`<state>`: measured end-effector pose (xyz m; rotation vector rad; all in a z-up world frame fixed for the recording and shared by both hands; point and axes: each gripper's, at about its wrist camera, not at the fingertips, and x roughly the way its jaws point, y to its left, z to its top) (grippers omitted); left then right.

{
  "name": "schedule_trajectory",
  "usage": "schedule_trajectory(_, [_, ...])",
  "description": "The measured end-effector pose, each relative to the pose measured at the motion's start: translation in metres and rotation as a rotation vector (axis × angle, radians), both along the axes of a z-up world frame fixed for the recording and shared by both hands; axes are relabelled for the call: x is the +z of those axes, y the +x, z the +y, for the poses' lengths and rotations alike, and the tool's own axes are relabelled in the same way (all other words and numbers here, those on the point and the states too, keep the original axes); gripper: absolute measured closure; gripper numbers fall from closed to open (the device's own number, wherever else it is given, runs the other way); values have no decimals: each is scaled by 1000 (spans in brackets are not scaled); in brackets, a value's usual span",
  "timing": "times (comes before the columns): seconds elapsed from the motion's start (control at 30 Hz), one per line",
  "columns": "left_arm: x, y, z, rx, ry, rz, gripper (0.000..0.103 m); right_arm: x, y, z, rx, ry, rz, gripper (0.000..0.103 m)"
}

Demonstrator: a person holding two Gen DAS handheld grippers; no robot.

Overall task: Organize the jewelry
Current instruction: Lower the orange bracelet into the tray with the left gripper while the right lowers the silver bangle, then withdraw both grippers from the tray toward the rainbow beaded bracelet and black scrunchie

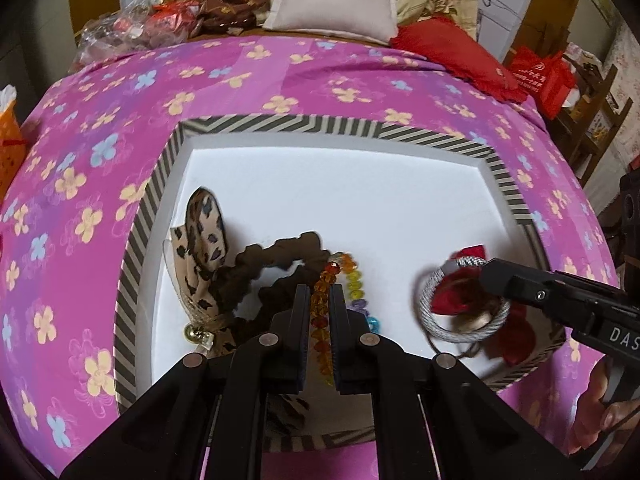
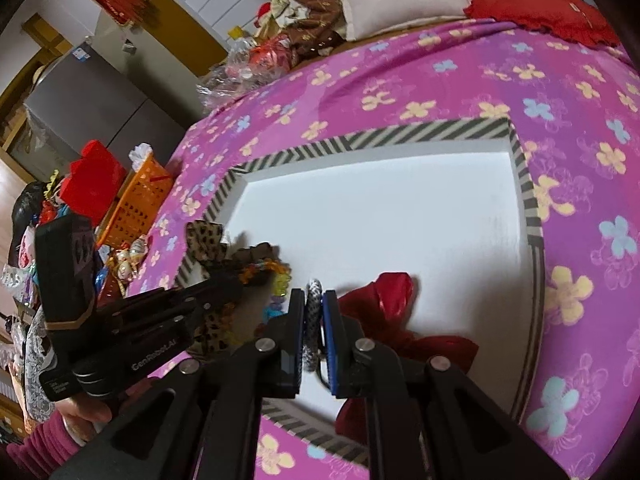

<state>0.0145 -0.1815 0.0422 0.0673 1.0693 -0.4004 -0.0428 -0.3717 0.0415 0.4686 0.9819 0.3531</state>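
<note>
A shallow white tray with a black-and-white striped rim (image 1: 280, 124) (image 2: 360, 138) lies on the bed. My left gripper (image 1: 320, 292) is shut on a string of amber and multicoloured beads (image 1: 322, 320), held over the tray's near left part. A leopard-print bow (image 1: 204, 236) and a brown scrunchie (image 1: 276, 260) lie just left of it in the tray. My right gripper (image 2: 314, 294) is shut on a silver-grey braided ring (image 2: 313, 320) with a red bow (image 2: 380, 300) attached, low over the tray's near right part. Each gripper shows in the other's view: right gripper (image 1: 486, 270), left gripper (image 2: 224, 284).
The tray rests on a pink flowered bedspread (image 1: 100, 140). A white pillow (image 1: 336, 0), a red cushion (image 1: 456, 52) and crinkled plastic bags (image 1: 132, 24) lie at the bed's far end. An orange basket (image 2: 136, 204) stands beside the bed. A hand (image 1: 600, 400) grips the right tool.
</note>
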Motion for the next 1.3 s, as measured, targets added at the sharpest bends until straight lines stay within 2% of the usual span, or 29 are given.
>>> schedule_trajectory(0.13, [-5, 2, 4, 20, 1, 9, 103, -8, 2, 1, -25, -40, 14, 90])
schedule_trajectory(0.27, [-8, 1, 4, 26, 8, 11, 103, -10, 0, 0, -54, -84, 15, 76])
schedule_trajectory(0.33, [-8, 0, 5, 28, 5, 10, 93, -7, -5, 1, -51, -98, -3, 68])
schedule_trajectory(0.37, [-7, -1, 6, 32, 1, 5, 91, -4, -7, 2, -52, -106, -18, 61])
schedule_trajectory(0.43, [-4, -4, 8, 37, -7, -8, 86, 4, -13, 3, -57, -125, -48, 52])
schedule_trajectory(0.63, [12, -15, 14, 47, -3, -61, 84, 27, -32, 14, -62, -209, -115, 46])
schedule_trajectory(0.8, [26, -29, 22, 61, -10, -105, 84, 43, -55, 19, -109, -285, -172, 37])
schedule_trajectory(1.07, [44, -63, 35, 71, -18, -171, 84, 64, -99, 22, -163, -320, -241, 14])
schedule_trajectory(1.3, [52, -97, 43, 67, 4, -219, 84, 70, -137, 25, -192, -355, -262, 14])
